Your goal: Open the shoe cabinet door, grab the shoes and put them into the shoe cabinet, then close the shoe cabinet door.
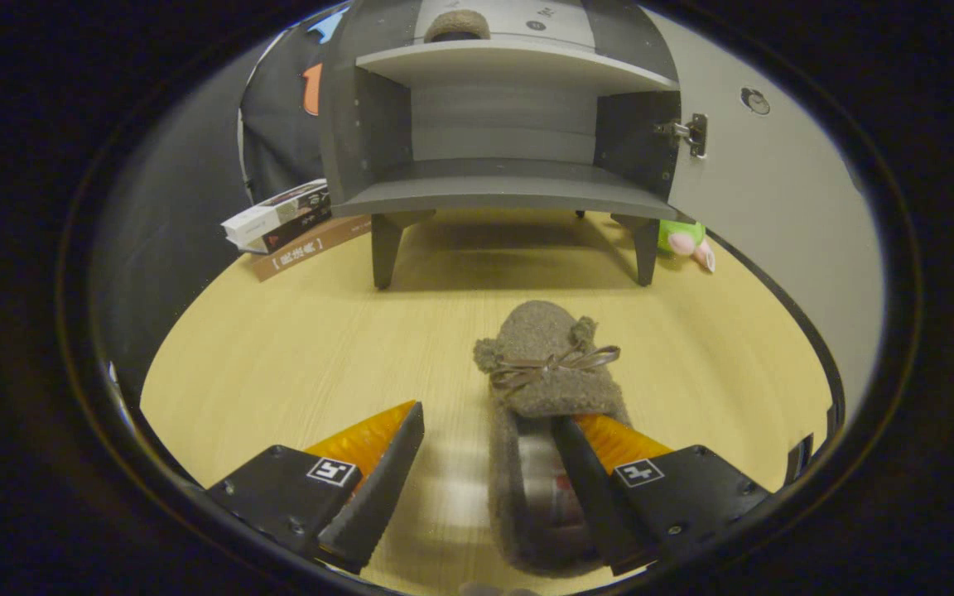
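Note:
A fuzzy grey-brown slipper [545, 364] with a ribbon bow lies on the wooden tabletop [295, 348], toe pointing toward the cabinet. My gripper [489, 426] is open just behind its toe part; the right finger [589, 472] rests in or over the slipper's opening, the left finger [378, 472] stands apart on the bare wood. Beyond stands the grey shoe cabinet [502, 194] on short legs, its door [775, 199] swung open to the right. Its lower shelf is bare. A second slipper [457, 25] of the same fabric sits on the upper level.
A stack of books [286, 223] lies left of the cabinet's front leg. A green and pink plush toy [686, 242] sits by the right leg, under the open door. The table's edge curves close on both sides.

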A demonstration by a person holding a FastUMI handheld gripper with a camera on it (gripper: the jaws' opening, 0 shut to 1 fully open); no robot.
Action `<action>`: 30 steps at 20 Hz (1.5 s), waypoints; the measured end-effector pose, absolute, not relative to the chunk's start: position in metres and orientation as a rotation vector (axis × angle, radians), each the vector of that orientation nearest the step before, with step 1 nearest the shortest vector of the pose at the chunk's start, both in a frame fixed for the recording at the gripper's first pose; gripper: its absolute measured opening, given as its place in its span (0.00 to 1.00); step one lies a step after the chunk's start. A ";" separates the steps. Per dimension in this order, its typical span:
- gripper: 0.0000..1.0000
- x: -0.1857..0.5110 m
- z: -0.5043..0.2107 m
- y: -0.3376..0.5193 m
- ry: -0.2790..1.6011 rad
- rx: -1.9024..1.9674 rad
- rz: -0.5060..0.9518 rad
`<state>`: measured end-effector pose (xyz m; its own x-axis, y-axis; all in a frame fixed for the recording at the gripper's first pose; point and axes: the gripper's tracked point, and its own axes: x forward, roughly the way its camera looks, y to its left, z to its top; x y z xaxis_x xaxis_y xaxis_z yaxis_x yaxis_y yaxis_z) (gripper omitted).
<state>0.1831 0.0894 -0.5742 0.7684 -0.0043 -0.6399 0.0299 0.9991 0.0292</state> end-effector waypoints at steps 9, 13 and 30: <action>0.91 0.211 -0.589 0.086 0.666 0.039 -0.044; 0.46 0.213 -0.586 0.075 0.621 0.018 -0.062; 0.07 0.210 -0.421 0.072 0.419 -0.050 -0.025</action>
